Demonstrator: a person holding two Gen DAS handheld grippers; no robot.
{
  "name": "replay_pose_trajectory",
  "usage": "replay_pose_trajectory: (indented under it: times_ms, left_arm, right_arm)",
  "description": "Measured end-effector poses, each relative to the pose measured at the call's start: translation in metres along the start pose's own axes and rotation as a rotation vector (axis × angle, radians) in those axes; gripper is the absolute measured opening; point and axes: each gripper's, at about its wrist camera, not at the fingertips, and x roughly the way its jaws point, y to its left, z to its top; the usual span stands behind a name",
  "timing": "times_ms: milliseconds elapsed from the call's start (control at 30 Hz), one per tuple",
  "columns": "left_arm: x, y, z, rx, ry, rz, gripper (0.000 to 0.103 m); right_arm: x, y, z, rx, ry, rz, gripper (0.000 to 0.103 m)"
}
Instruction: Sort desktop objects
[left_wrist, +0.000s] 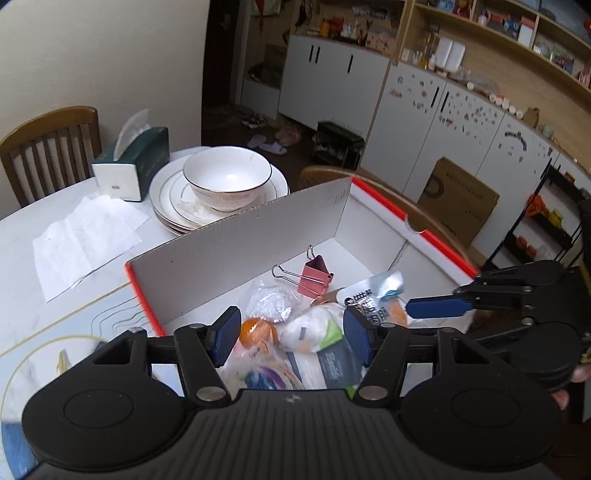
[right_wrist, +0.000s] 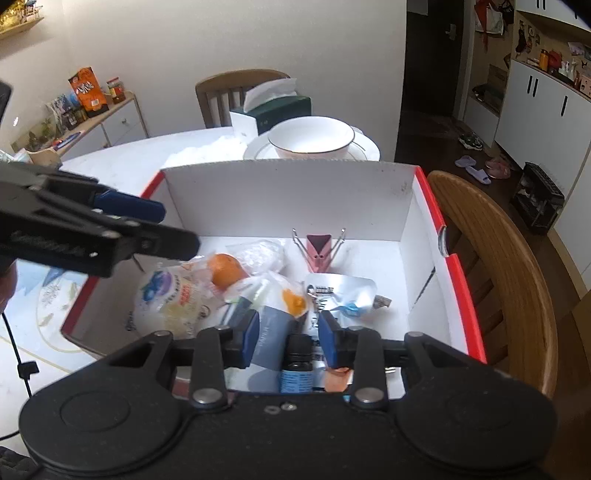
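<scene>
What the box and the grippers keep from us

Behind the raised white flap of the box (right_wrist: 288, 199) we see only the top of the bowl (right_wrist: 312, 138) and its plates; the dark bottle (right_wrist: 298, 363) at the box's near edge is half covered by the right gripper (right_wrist: 289, 338), its label too blurred for us to read.

Little print here can be read. A silvery pouch (left_wrist: 373, 293) in the red-edged box (left_wrist: 384, 201) bears bold black Chinese characters, too bent and blurred to make out, and a grey packet (right_wrist: 271, 341) beside it carries pale lettering that stays illegible. The orange bag (right_wrist: 88, 90) on the sideboard (right_wrist: 110, 110) shows large white characters, also unreadable.
</scene>
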Motion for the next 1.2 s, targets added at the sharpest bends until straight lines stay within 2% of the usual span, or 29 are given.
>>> replay_pose_trajectory:
  times_ms: [167, 267, 433, 567, 800, 867, 1133, 1200]
  left_arm:
    - [-0.024, -0.002, -0.012, 0.002, -0.029, 0.003, 0.061]
    - [-0.034, -0.001, -0.02, 0.016, -0.046, 0.016, 0.067]
    - [-0.045, 0.007, -0.03, 0.005, -0.05, 0.004, 0.067]
    - [-0.051, 0.014, -0.035, 0.001, -0.052, -0.005, 0.071]
    - [-0.06, 0.022, -0.042, 0.013, -0.053, -0.017, 0.076]
    - [-0.061, 0.025, -0.045, 0.007, -0.052, -0.02, 0.081]
    - [-0.065, 0.032, -0.055, -0.014, -0.042, -0.019, 0.087]
    - [-0.066, 0.032, -0.059, -0.017, -0.04, -0.02, 0.091]
  right_arm:
    - [-0.006, 0.013, -0.002, 0.003, -0.018, 0.013, 0.043]
    - [-0.01, 0.02, -0.002, 0.009, -0.031, 0.02, 0.048]
    - [-0.015, 0.033, -0.001, 0.008, -0.046, 0.015, 0.053]
    - [-0.021, 0.041, -0.001, 0.029, -0.066, 0.017, 0.064]
    - [-0.027, 0.057, -0.003, 0.037, -0.089, 0.007, 0.07]
    - [-0.028, 0.06, -0.003, 0.046, -0.092, -0.001, 0.071]
    - [-0.036, 0.071, -0.005, 0.069, -0.106, -0.024, 0.072]
    - [-0.038, 0.073, -0.006, 0.076, -0.114, -0.027, 0.072]
